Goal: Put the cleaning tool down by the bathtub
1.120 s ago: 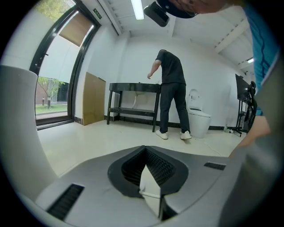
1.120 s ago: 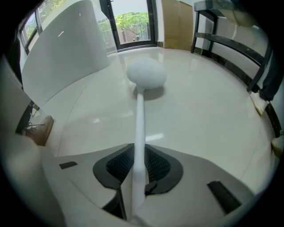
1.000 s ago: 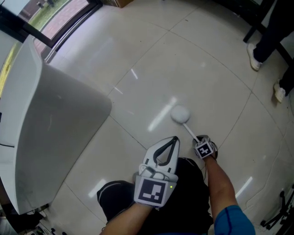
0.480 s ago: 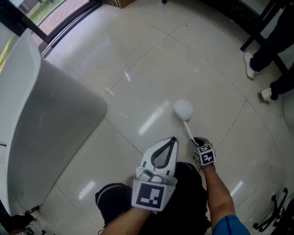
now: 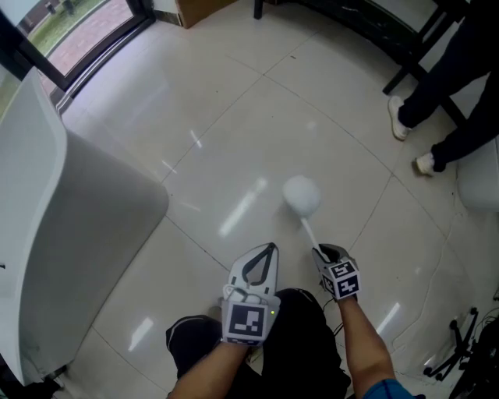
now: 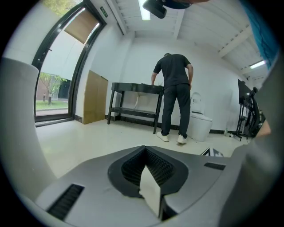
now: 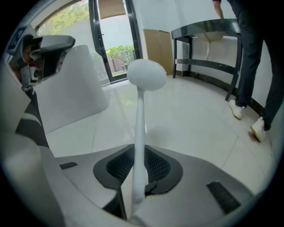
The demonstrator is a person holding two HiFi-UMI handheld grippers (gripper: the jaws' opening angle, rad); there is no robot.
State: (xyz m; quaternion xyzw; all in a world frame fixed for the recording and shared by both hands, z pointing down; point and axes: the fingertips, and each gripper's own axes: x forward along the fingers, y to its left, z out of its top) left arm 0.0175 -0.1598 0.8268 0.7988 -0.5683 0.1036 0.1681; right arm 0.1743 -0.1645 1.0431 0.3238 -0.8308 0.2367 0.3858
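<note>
The white bathtub (image 5: 54, 234) fills the left of the head view. To its right lies bare tiled floor (image 5: 234, 117), with nothing between tub and tool (image 5: 304, 209). Beyond the tub's far end are a glass door (image 7: 116, 53) and a cardboard box (image 6: 96, 97). Farther from the tub, a person (image 6: 174, 84) in dark clothes and white shoes stands at a black table (image 6: 133, 87), a toilet (image 6: 200, 124) just beside them.

A green sign (image 6: 103, 9) above the door is too small to read. The gripper cubes carry black-and-white square markers (image 5: 248, 321).

The right gripper (image 5: 321, 253) pinches the tool's thin white handle near its lower end. The handle runs straight out along the jaws, away from the person, and ends in a round white head that leads. The tool is off the floor, well apart from the tub on its right side.

The left gripper (image 5: 269, 249) has its jaws pressed together with nothing in them. It sits between the tub and the right gripper.
</note>
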